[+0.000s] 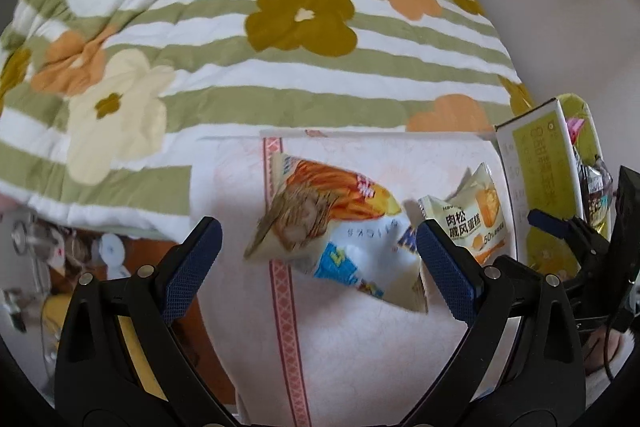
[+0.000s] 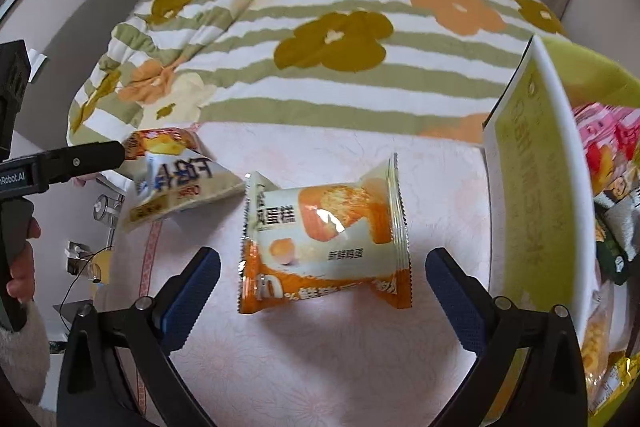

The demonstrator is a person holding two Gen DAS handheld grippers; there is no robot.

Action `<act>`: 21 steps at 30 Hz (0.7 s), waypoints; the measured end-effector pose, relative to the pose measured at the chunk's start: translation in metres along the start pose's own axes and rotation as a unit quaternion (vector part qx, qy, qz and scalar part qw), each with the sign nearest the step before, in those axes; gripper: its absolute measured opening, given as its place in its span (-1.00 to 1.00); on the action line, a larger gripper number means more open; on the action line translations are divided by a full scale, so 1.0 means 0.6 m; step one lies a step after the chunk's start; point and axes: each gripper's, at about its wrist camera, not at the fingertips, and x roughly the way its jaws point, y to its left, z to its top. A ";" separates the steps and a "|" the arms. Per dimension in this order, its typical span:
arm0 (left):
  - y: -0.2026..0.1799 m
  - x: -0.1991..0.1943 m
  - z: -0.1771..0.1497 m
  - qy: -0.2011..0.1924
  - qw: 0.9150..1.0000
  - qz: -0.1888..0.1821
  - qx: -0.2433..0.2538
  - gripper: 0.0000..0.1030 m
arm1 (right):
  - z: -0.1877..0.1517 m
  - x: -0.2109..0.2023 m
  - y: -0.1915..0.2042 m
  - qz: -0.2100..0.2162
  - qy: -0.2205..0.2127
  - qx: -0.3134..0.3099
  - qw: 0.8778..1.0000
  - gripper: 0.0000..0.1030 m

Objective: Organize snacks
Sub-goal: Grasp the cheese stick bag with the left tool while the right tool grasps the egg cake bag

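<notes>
With both grippers spread, the right gripper (image 2: 322,283) straddles the cake packet (image 2: 324,239) mid-cloth beside the yellow-green box (image 2: 532,195), while the left gripper (image 1: 316,259) hovers over the chip bag (image 1: 332,223) near the cloth's left edge, where a nudge could tip it off.

An orange-and-cream sealed plastic cake packet (image 2: 324,239) lies flat on the pale pink surface (image 2: 320,367). To its left a crinkled white, blue and orange snack bag (image 2: 176,187) sits tilted, apart from it. At the right stands an open yellow-green cardboard box (image 2: 532,195) with several wrapped snacks (image 2: 612,163) inside.
</notes>
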 end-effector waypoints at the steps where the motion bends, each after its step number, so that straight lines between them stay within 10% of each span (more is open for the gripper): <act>1: -0.001 0.003 0.004 0.002 1.000 -0.001 0.003 0.89 | 0.002 0.005 -0.003 0.006 0.006 0.002 1.000 0.99; 21: -0.030 0.109 -0.022 0.083 0.996 -0.001 0.041 0.89 | 0.015 0.099 -0.017 0.037 0.056 -0.001 0.998 0.99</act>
